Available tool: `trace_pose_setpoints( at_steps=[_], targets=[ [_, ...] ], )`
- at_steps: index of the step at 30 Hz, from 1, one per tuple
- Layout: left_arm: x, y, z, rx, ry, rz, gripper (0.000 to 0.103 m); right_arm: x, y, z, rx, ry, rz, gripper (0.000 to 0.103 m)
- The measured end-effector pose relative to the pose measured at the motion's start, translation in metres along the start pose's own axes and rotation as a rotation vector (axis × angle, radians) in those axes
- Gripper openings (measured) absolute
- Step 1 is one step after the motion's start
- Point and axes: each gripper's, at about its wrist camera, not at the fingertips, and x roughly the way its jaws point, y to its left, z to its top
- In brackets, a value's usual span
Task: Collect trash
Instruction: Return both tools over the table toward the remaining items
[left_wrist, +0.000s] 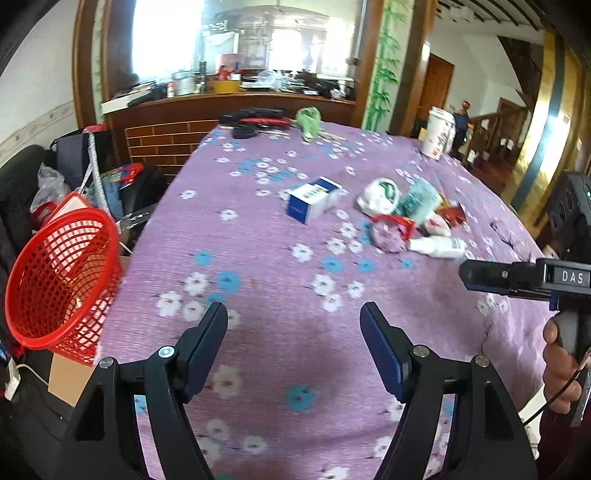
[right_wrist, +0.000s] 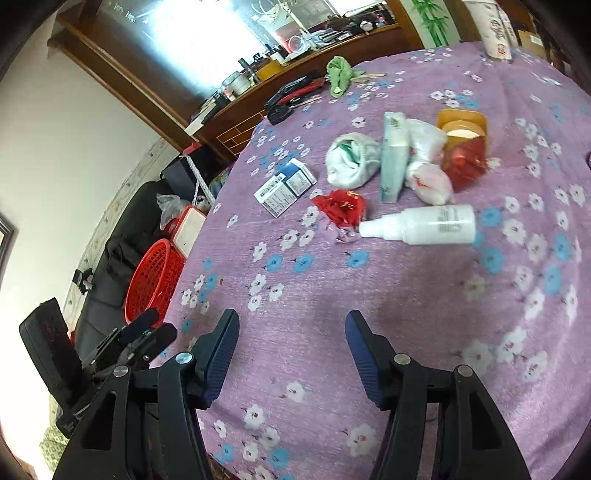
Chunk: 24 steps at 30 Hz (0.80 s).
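A heap of trash lies on the purple flowered tablecloth (left_wrist: 258, 251): a blue-and-white box (left_wrist: 312, 201) (right_wrist: 286, 186), a crumpled white bag (left_wrist: 376, 195) (right_wrist: 351, 158), a teal pack (left_wrist: 419, 201) (right_wrist: 393, 162), a red wrapper (left_wrist: 391, 223) (right_wrist: 341, 206) and a white bottle (left_wrist: 436, 247) (right_wrist: 421, 223) on its side. A red mesh basket (left_wrist: 62, 280) (right_wrist: 155, 280) stands off the table's left edge. My left gripper (left_wrist: 293, 317) hovers open and empty over bare cloth, short of the heap. My right gripper (right_wrist: 291, 319) is likewise open and empty, the bottle ahead of it.
A green cloth (left_wrist: 308, 120) and black items (left_wrist: 255, 118) lie at the table's far edge, with a tall paper cup (left_wrist: 439, 131) at the far right. An orange container (right_wrist: 461, 125) sits behind the heap. Bags and boxes crowd the floor beside the basket. A hand (left_wrist: 557, 369) holds the right gripper.
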Motion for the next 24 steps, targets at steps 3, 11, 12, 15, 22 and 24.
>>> trace_pose_setpoints(
  at_steps=[3, 11, 12, 15, 22, 24],
  targets=[
    [0.001, -0.013, 0.0, 0.027, 0.009, -0.015, 0.073, -0.009, -0.005, 0.001, 0.006, -0.018, -0.003, 0.064],
    [0.003, -0.036, 0.027, 0.088, 0.008, -0.041, 0.075, -0.026, -0.043, 0.045, 0.019, -0.048, -0.112, 0.064],
    [0.005, -0.038, 0.033, 0.092, 0.009, -0.04, 0.075, -0.022, -0.048, 0.053, 0.015, -0.047, -0.132, 0.064],
    [0.014, -0.041, 0.048, 0.089, 0.007, -0.04, 0.075, -0.011, -0.068, 0.071, 0.028, -0.037, -0.157, 0.064],
    [0.062, -0.036, 0.094, 0.078, 0.025, 0.029, 0.076, 0.022, -0.087, 0.09, 0.014, 0.021, -0.122, 0.065],
    [0.083, -0.033, 0.106, 0.088, 0.034, 0.058, 0.076, 0.028, -0.082, 0.087, -0.015, 0.048, -0.108, 0.065]
  ],
)
